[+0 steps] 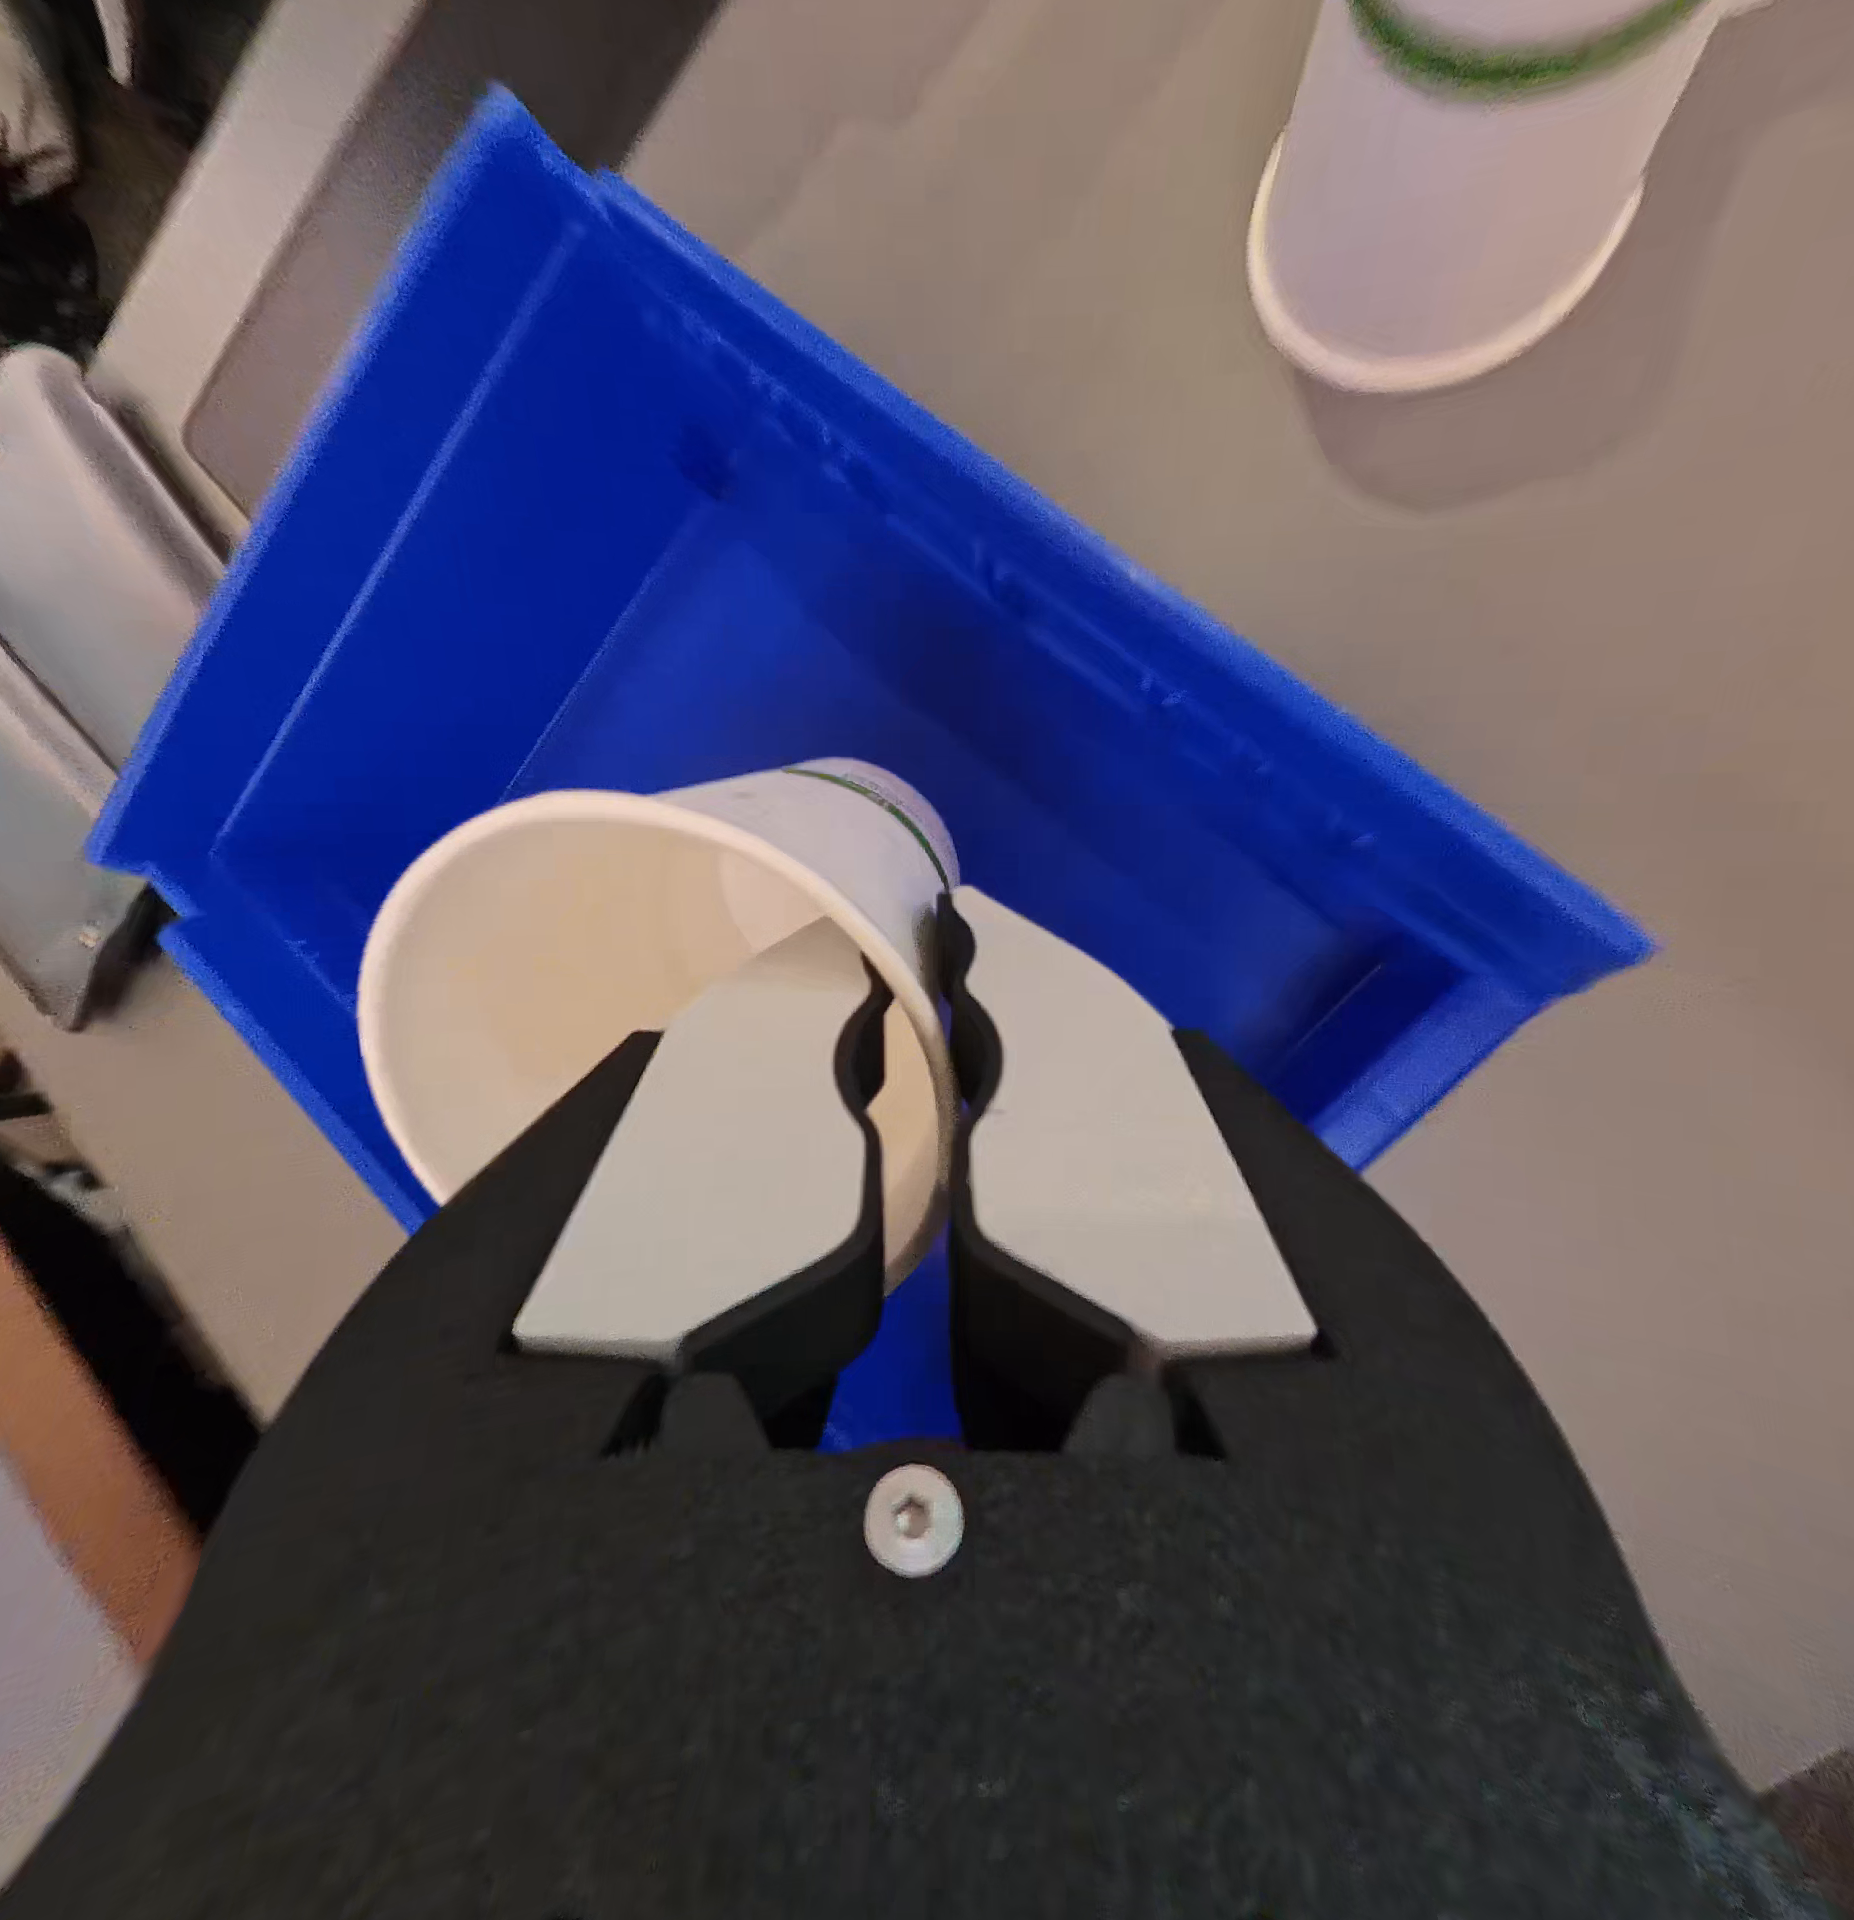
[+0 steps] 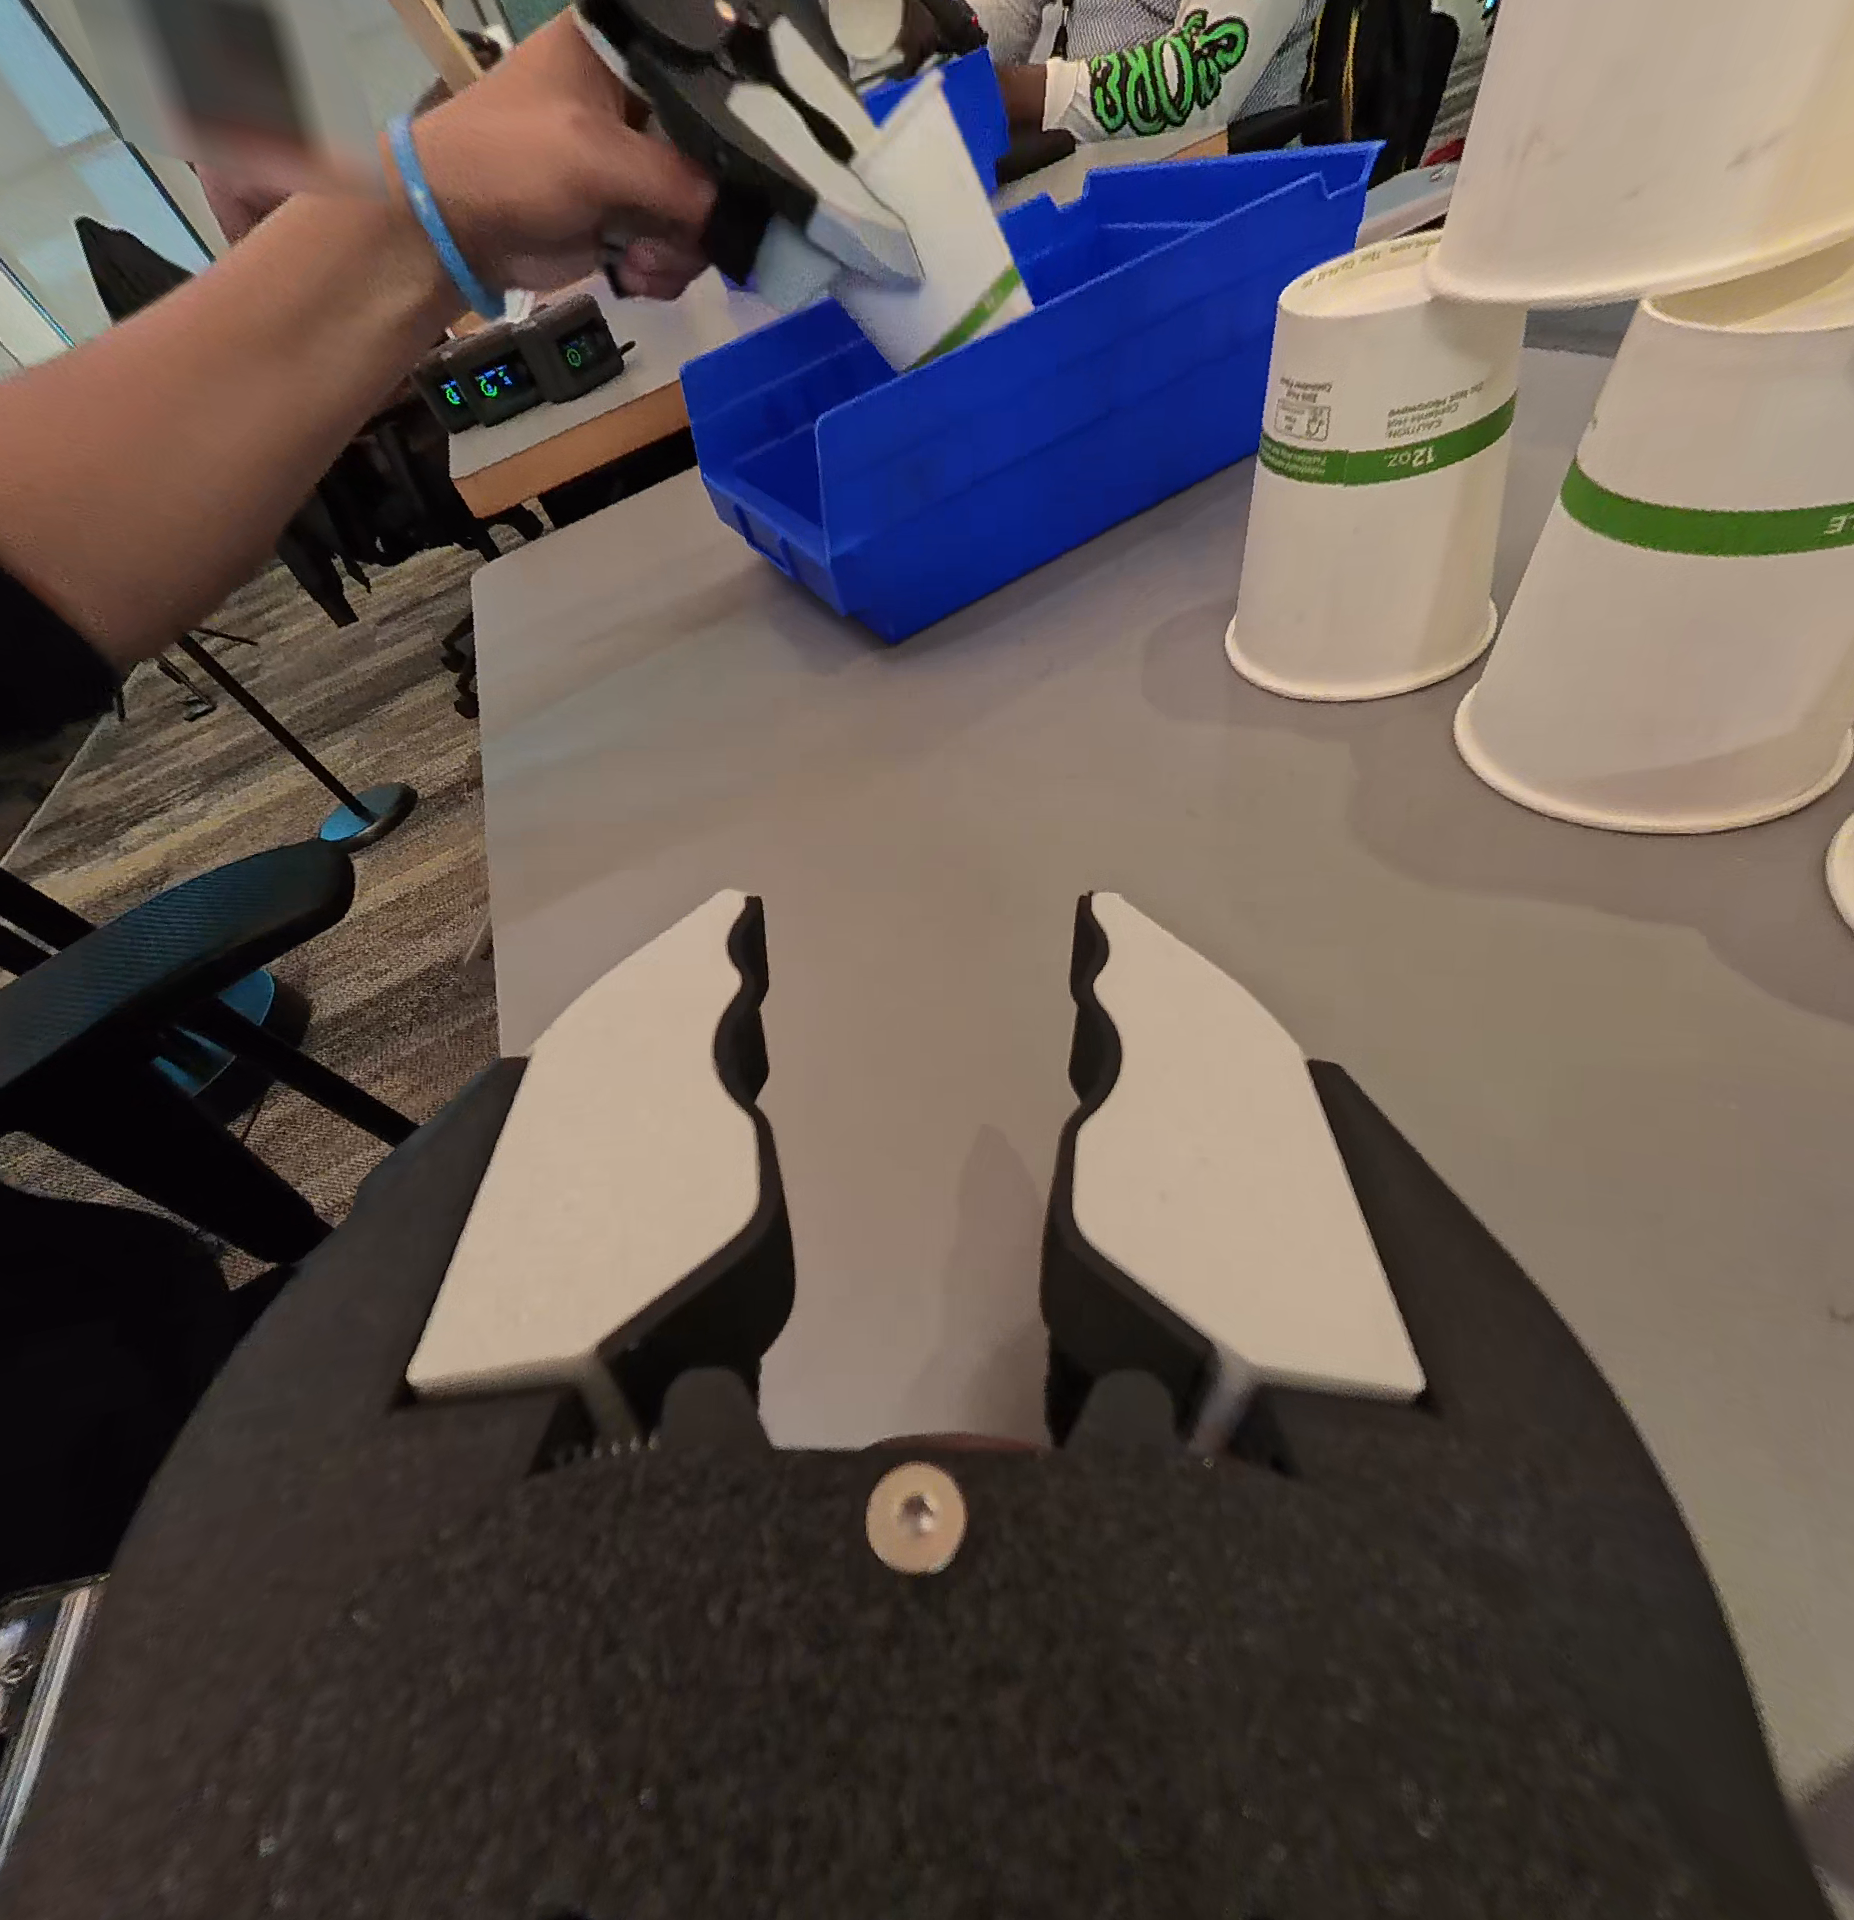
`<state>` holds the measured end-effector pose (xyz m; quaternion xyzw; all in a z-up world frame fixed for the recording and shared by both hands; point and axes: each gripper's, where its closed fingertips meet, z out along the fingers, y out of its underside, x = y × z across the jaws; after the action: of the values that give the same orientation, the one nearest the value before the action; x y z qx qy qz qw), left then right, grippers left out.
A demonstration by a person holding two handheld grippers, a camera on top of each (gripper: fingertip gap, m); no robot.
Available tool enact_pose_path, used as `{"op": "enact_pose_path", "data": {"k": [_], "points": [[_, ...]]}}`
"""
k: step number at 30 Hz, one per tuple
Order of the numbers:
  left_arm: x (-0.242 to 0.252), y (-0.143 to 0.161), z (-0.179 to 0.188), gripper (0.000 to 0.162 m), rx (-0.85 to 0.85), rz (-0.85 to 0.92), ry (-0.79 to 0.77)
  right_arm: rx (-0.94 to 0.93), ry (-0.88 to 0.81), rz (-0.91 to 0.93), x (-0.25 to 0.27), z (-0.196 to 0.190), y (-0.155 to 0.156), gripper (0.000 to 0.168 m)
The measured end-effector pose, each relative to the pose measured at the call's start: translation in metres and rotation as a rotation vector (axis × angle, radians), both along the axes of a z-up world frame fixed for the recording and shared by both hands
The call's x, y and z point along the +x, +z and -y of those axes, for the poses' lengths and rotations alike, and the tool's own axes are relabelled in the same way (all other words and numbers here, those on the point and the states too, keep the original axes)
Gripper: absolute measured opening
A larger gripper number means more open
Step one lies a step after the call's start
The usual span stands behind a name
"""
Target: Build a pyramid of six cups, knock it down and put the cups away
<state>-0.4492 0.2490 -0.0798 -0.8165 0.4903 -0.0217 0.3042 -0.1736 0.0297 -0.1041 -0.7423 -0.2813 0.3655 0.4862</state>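
White paper is pinched between the jaws of the left gripper (image 1: 918, 997): one finger sits inside the mouth of a paper cup (image 1: 653, 997), the other outside, closed on the wall near the rim. The cup is tilted, mouth toward the camera, base pointing down into the blue bin (image 1: 1110, 665). It hangs above the bin floor, which shows no other cups. In the right wrist view the same cup (image 2: 933, 249) is seen partly over the bin rim (image 2: 1006, 436), carried by the person's hand (image 2: 549, 197).

The right gripper (image 2: 918, 914) stands with jaws apart, holding nothing, low over the grey table (image 2: 902, 748) and well apart from the bin.

To the right of the bin, cups stand upside down on the table: one cup with a green band (image 2: 1370, 499) near the bin, a nearer cup (image 2: 1681, 603) beside it, and an upper cup (image 2: 1661, 145) resting on those two. A further rim shows at the right edge. The full count is cut off by the frame.

Judgement: a stack is partly standing, so the build stage appears to be under way, with this cup probably being drawn from the bin. The alternative, storage of a cup, cannot be excluded from these views. Knock-down is not done; most cups remain outside the bin.
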Motion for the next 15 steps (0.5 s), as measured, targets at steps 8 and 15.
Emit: {"op": "enact_pose_path", "data": {"k": [8, 15], "points": [[0.066, 0.118, 0.073, 0.005, -0.004, 1.012, -0.027, 0.031, -0.004, -0.130, 0.009, -0.009, 0.023, 0.061], [0.192, 0.117, 0.157, 0.006, -0.266, 1.287, -0.292, 0.020, 0.114, -0.343, -0.001, -0.035, 0.075, 0.097]]}}
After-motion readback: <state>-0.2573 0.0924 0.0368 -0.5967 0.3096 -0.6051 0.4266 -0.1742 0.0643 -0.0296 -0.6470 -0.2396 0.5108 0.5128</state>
